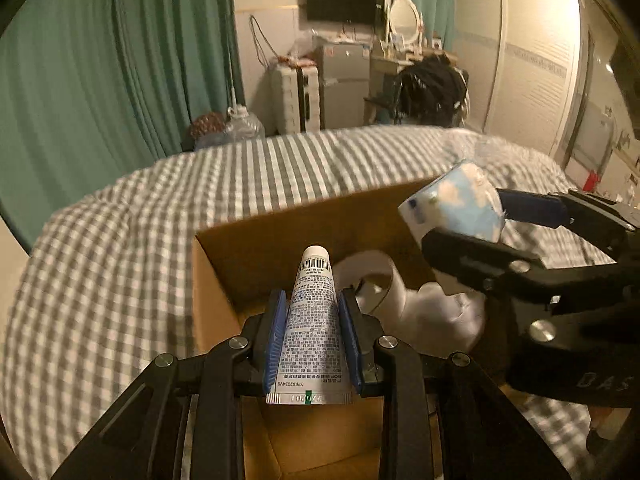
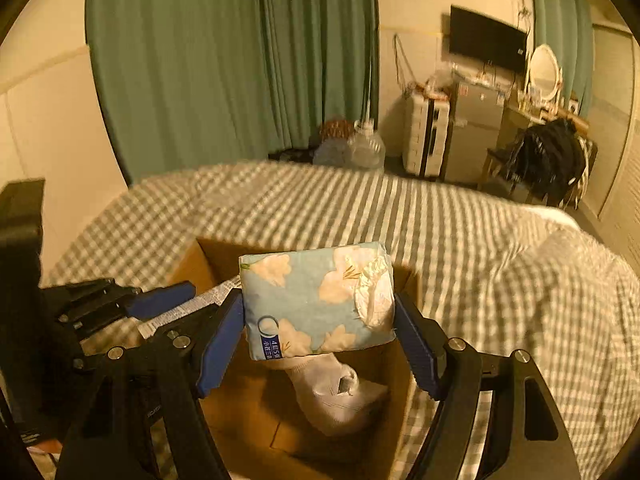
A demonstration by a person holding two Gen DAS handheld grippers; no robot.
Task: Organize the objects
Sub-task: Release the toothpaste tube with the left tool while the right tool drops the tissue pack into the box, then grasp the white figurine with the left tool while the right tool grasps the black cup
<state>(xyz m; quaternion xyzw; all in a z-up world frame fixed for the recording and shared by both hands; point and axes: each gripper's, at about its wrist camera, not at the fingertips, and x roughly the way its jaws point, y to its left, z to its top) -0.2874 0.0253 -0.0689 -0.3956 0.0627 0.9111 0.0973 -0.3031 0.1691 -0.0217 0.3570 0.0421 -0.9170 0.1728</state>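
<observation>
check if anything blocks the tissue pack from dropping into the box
Nothing visible blocks it. The right tongs hold the tissue pack over the open cardboard box; directly below lies only a white sock on the box floor. The left tongs hold a tube off to the side.

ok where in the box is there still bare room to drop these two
Bare floor shows at the near end of the cardboard box, between its left wall and the white socks. The far right side is crowded: the socks lie there with a toilet paper roll. The left gripper holds the tube, the right gripper the tissue pack.
</observation>
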